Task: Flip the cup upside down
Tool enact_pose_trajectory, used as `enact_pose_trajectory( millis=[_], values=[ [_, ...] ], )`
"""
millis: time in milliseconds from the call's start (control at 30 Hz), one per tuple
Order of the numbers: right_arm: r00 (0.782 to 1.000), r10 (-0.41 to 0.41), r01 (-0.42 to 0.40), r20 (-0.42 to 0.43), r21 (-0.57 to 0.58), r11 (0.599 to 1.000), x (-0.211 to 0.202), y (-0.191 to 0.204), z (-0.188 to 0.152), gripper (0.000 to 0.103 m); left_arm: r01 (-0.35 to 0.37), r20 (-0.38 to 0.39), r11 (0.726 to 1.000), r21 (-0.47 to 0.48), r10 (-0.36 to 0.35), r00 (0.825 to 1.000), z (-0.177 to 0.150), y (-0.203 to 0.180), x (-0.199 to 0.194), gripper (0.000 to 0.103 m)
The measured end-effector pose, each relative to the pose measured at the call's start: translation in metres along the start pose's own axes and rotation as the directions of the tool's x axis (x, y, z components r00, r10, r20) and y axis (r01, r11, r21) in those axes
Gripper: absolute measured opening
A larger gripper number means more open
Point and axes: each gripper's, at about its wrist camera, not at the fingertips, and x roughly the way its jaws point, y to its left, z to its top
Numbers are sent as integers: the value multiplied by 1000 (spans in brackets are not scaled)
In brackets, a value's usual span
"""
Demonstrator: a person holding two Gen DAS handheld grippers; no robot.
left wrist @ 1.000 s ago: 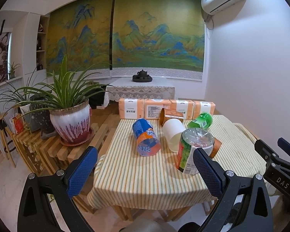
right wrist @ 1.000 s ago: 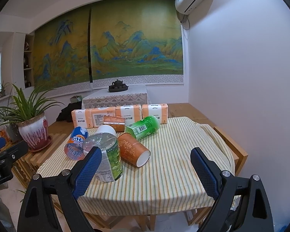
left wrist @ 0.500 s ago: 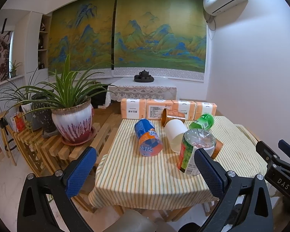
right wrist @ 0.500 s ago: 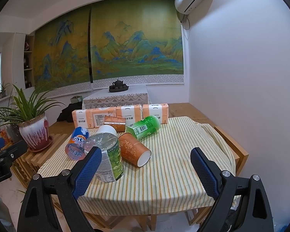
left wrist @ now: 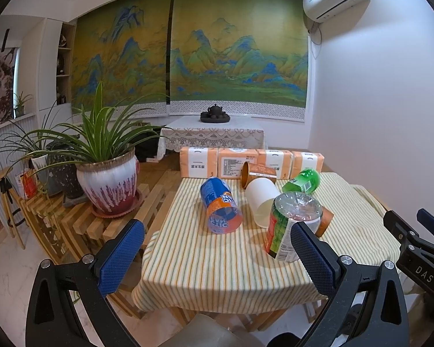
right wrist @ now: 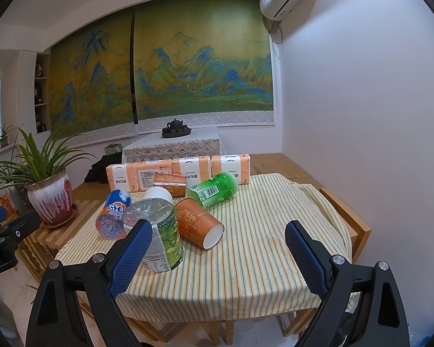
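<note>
Several cups lie on their sides on the striped tablecloth [left wrist: 217, 263]: a white paper cup [left wrist: 260, 199], an orange patterned cup [right wrist: 198, 224], a second orange cup [left wrist: 257, 172] behind, a blue-and-orange bottle cup [left wrist: 220, 208] and a green bottle cup [right wrist: 214, 189]. A clear green-labelled cup [left wrist: 289, 225] stands bottom-up nearest the front. My left gripper [left wrist: 214, 248] hangs open short of the table's front edge, holding nothing. My right gripper [right wrist: 218, 245] is open and empty too, level with the front edge.
A row of orange tissue packs [left wrist: 248, 163] lines the table's far edge. A potted plant [left wrist: 107, 185] sits on a slatted wooden bench to the left. A white wall [right wrist: 361, 144] runs close along the right. The cloth's right half [right wrist: 275, 217] is bare.
The left wrist view has drifted slightly toward the table. Nothing on the table has moved, and both grippers stay open.
</note>
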Motion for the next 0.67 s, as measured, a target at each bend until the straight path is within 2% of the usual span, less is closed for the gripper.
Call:
enact_pose_trajectory(
  millis=[667],
  values=[
    [1000,0,0,-9,4,1000,3,-3,-3,91,-2,8,1000,14,2,1000,-1,-3,1,102]
  ],
)
